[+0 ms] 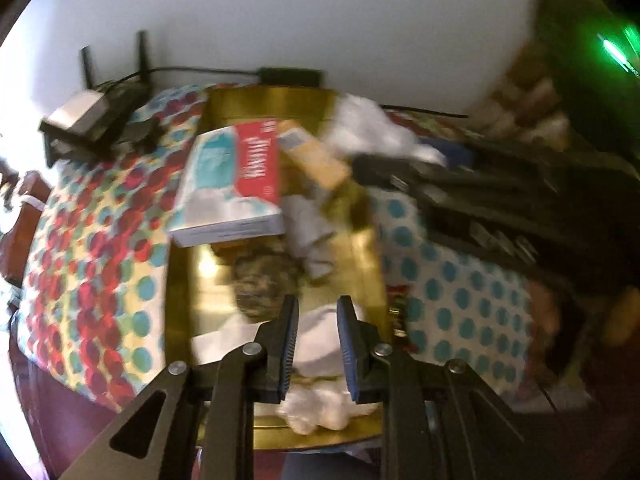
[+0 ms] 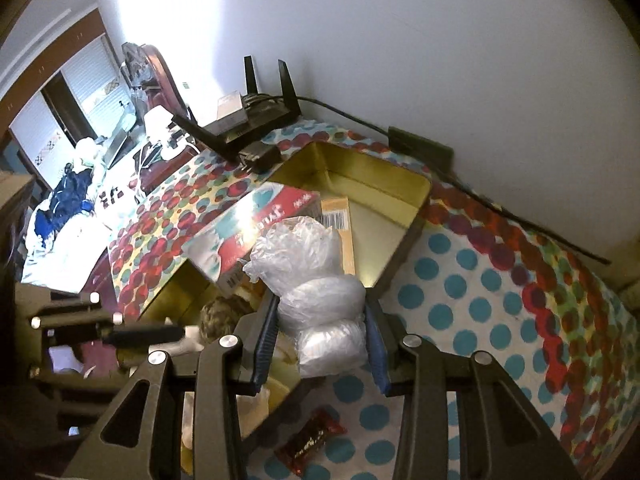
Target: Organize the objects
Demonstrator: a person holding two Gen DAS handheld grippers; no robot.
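Two grippers over our gold tin: right gripper pinches clear plastic bag, left gripper half open w/ nothing gripped.

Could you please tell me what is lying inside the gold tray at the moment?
Inside the gold tray lie a red-and-teal box, a tan cardboard packet, crumpled grey paper, a mottled brown lump and white wrapping. Whatever sits beneath them is covered.

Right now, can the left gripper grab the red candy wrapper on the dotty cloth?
Probably not easily: the left gripper sits over the gold tray, whose wall stands between it and the red candy wrapper.
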